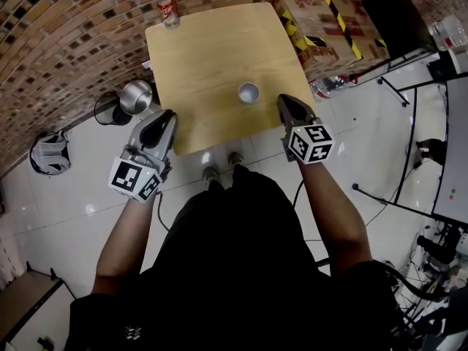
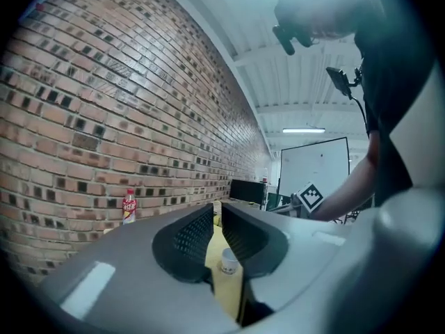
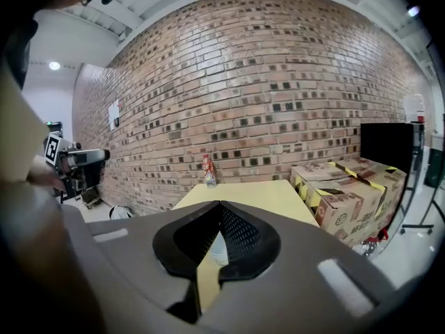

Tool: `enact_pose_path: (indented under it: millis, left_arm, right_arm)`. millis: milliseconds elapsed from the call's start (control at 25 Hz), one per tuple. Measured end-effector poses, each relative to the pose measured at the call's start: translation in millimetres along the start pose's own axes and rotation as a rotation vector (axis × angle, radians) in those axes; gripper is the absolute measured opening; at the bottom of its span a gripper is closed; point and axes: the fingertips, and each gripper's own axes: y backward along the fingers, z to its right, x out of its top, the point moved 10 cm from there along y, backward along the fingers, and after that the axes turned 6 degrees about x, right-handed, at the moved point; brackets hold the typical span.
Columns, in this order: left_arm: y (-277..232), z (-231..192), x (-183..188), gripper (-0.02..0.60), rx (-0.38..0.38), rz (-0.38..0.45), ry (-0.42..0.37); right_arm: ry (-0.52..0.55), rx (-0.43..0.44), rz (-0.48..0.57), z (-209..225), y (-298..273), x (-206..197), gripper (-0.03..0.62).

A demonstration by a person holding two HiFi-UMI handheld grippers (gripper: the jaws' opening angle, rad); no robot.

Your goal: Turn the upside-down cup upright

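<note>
A small white cup (image 1: 248, 92) stands on the wooden table (image 1: 212, 42) near its front edge, its open mouth facing up in the head view. My left gripper (image 1: 167, 115) hovers off the table's front left corner, well left of the cup, with only a narrow gap between its jaws and nothing in them. My right gripper (image 1: 284, 101) is just right of the cup, shut and empty. In the left gripper view the cup (image 2: 229, 261) shows beyond the left gripper (image 2: 217, 207). In the right gripper view the cup (image 3: 217, 245) sits behind the right gripper (image 3: 221, 204).
A red-labelled bottle (image 1: 167, 8) stands at the table's far left corner. Cardboard boxes (image 1: 329, 24) with black-yellow tape lie on the floor right of the table. A metal bin (image 1: 136, 96) stands on the floor left of it. A brick wall runs behind.
</note>
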Motion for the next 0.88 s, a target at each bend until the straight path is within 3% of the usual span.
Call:
enact_pose_path:
  millis: [200,440,560,680,880]
  left_arm:
    - [14.6,-10.6,5.6,0.031,0.106,0.017,0.004]
    - [23.4,-21.9,15.8,0.031,0.209,0.005,-0.033]
    - [21.8,-20.7,19.2,0.031,0.217,-0.004,-0.043]
    - [17.1,-17.8,21.1,0.031,0.217,-0.014,-0.049]
    - [16.7,-12.2,24.2,0.031,0.234,-0.015,-0.053]
  right_arm:
    - [0.094,0.068,-0.145,14.3,-44.5,-6.1,0.003]
    - [0.001,0.092,-0.215,36.1,-80.2,-23.4,0.003]
    - [-0.026,0.112,-0.239,38.7,-90.9,-29.1,0.005]
    - [-0.056,0.134,-0.279,40.0,-100.3,-36.0,0.058]
    - [-0.087,0.121,-0.324,45.3,-108.8,-48.4,0.064]
